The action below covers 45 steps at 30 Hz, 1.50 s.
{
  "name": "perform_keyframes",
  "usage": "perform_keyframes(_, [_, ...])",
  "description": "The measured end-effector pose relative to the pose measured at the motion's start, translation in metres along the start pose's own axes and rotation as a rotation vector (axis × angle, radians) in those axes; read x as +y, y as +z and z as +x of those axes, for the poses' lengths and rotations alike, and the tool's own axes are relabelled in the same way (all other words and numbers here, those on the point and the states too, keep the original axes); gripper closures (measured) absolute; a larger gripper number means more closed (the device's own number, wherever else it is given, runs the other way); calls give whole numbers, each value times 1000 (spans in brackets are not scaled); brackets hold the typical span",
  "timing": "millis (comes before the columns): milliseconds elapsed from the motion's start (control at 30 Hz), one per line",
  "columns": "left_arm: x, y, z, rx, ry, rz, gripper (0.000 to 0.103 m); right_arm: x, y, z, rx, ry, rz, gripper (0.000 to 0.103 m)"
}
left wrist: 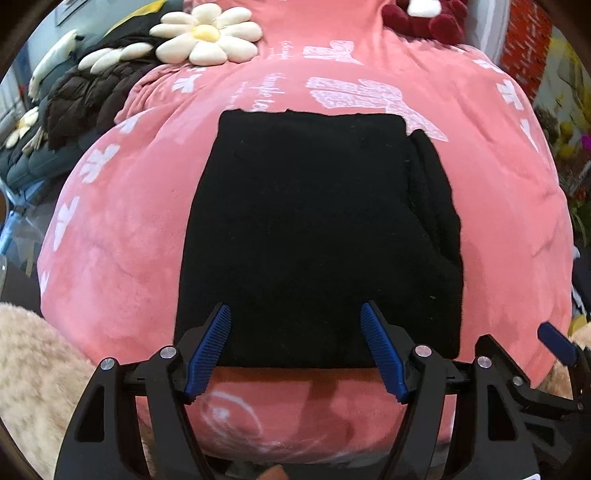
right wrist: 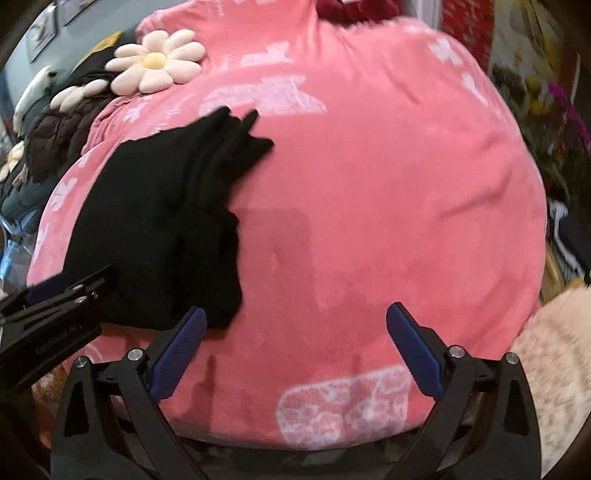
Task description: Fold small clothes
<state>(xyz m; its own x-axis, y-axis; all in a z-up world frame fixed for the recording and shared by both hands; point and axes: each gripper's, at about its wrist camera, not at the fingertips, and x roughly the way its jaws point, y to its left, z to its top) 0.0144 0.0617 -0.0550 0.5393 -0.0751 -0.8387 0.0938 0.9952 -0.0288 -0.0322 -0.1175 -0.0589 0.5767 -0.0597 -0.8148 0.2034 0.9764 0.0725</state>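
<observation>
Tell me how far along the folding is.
Mostly done: the black garment lies folded into a compact rectangle on the pink blanket. Nothing is in hand; the left gripper and right gripper are open. Its right-side layers look uneven and could use tidying.

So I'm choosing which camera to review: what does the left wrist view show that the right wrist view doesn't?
Left only: the black garment as a squared, folded block, seen whole, with the open left gripper over its near edge. Right only: the garment's layered side edge and the open right gripper over bare pink blanket. Both: blanket, garment, daisy cushion.
</observation>
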Motion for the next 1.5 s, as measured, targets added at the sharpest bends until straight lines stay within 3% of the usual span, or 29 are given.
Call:
perform_keyframes(567, [-9,-10,-1,-19,27,23,33,5,-2,6,19,24,-23,7])
perform_keyframes(733, [-3,-9,0,-18,43,-11,18,4,-3,7,24,20,-18,7])
perform_keyframes(900, [-1,-9,-4,-31,42,-42,17,3,-1,8,24,14,-28,7])
perform_keyframes(1000, [0,-10,-8,-43,-11,-49,17,10,-2,5,15,15,-60,7])
perform_keyframes(1067, [-7,-14,-14,-85,54,-19,17,16,-4,4,12,1,-88,6])
perform_keyframes(1100, [-9,-17,-19,-117,115,-15,11,19,-5,3,8,5,-103,6])
perform_keyframes(1300, [-2,-15,-16,-99,105,-45,10,15,-5,1,-4,-3,-90,5])
perform_keyframes(1500, [9,-14,-13,-75,146,-71,11,7,-4,2,5,-6,-54,5])
